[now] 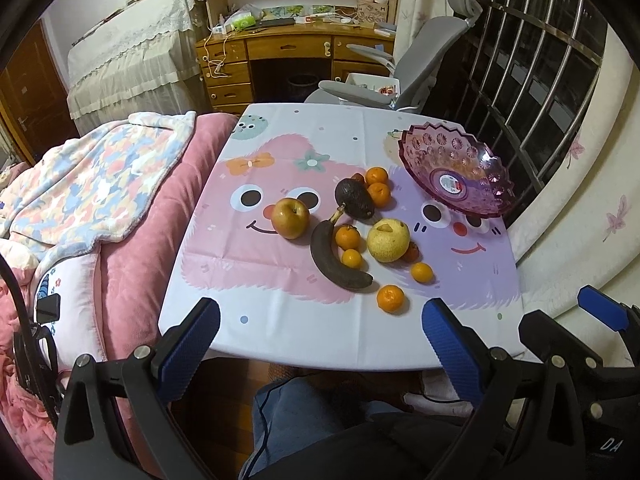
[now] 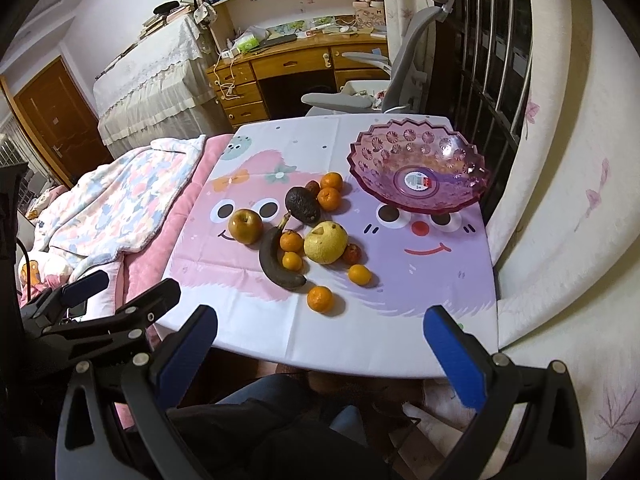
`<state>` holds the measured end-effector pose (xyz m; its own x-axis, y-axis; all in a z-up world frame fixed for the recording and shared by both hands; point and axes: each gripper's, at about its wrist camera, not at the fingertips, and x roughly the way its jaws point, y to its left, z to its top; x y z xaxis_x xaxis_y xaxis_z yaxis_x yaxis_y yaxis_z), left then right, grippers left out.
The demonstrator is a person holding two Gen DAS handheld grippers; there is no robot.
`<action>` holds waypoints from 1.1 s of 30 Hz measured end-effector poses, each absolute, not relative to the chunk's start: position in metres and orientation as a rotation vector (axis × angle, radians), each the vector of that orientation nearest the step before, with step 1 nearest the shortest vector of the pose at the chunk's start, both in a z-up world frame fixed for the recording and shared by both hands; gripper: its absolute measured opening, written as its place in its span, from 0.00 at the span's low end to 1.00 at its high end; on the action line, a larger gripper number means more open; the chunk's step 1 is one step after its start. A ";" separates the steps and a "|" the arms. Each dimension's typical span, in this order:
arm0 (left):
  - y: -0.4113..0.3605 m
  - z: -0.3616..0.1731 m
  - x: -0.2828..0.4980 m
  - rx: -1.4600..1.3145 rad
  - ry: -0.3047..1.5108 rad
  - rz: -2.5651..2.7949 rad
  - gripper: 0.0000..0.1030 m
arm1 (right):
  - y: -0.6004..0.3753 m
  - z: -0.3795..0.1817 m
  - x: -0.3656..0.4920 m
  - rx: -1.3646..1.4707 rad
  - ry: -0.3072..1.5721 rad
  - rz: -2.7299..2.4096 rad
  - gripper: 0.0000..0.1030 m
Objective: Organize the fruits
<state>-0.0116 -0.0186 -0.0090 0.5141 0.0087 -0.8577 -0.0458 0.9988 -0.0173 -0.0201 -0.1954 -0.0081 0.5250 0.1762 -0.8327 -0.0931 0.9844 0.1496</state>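
Observation:
Fruit lies loose mid-table: a red-yellow apple (image 1: 291,217) (image 2: 245,226), a dark banana (image 1: 334,262) (image 2: 276,262), a dark avocado (image 1: 354,199) (image 2: 302,204), a yellow pear (image 1: 388,239) (image 2: 325,242) and several small oranges, the nearest (image 1: 390,298) (image 2: 320,299). An empty pink glass bowl (image 1: 456,172) (image 2: 420,170) stands at the far right. My left gripper (image 1: 320,344) and right gripper (image 2: 320,344) are both open and empty, held before the table's near edge. The right gripper also shows at the right edge of the left wrist view (image 1: 572,320).
The table (image 1: 280,320) wears a cartoon cloth. A bed with a pink quilt (image 1: 132,248) lies left. A grey chair (image 1: 404,76) and wooden desk (image 1: 280,52) stand behind. A barred window (image 1: 540,80) and curtain are right. The person's knees are below.

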 end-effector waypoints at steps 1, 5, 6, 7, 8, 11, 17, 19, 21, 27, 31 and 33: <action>-0.018 -0.009 -0.010 -0.041 1.030 0.036 0.97 | -0.196 -0.008 -0.018 0.095 1.005 0.163 1.00; -0.013 -0.011 -0.003 -0.039 1.033 0.044 0.97 | -0.195 -0.011 -0.011 0.104 1.010 0.167 1.00; -0.012 -0.011 -0.002 -0.036 1.033 0.045 0.97 | -0.195 -0.011 -0.009 0.108 1.012 0.169 1.00; -0.010 -0.012 0.001 -0.035 1.032 0.046 0.97 | -0.194 -0.012 -0.005 0.113 1.014 0.169 1.00; -0.008 -0.013 0.003 -0.034 1.034 0.046 0.97 | -0.192 -0.013 -0.003 0.117 1.017 0.170 1.00; -0.001 -0.016 0.012 -0.037 1.047 0.042 0.97 | -0.186 -0.017 0.004 0.127 1.033 0.171 1.00; 0.012 -0.024 0.034 -0.025 1.072 -0.012 0.97 | -0.178 -0.021 0.019 0.161 1.026 0.144 1.00; 0.016 -0.027 0.045 -0.010 1.086 -0.041 0.97 | -0.176 -0.020 0.025 0.172 1.014 0.119 1.00; 0.021 -0.030 0.056 -0.001 1.100 -0.060 0.97 | -0.172 -0.022 0.032 0.178 1.005 0.091 1.00; 0.039 -0.048 0.102 0.050 1.192 -0.148 0.97 | -0.161 -0.032 0.050 0.206 0.998 0.001 1.00; 0.050 -0.066 0.130 0.091 1.256 -0.221 0.97 | -0.148 -0.040 0.056 0.193 0.977 -0.071 1.00; 0.052 -0.078 0.142 0.120 1.291 -0.258 0.97 | -0.139 -0.049 0.058 0.192 0.972 -0.103 1.00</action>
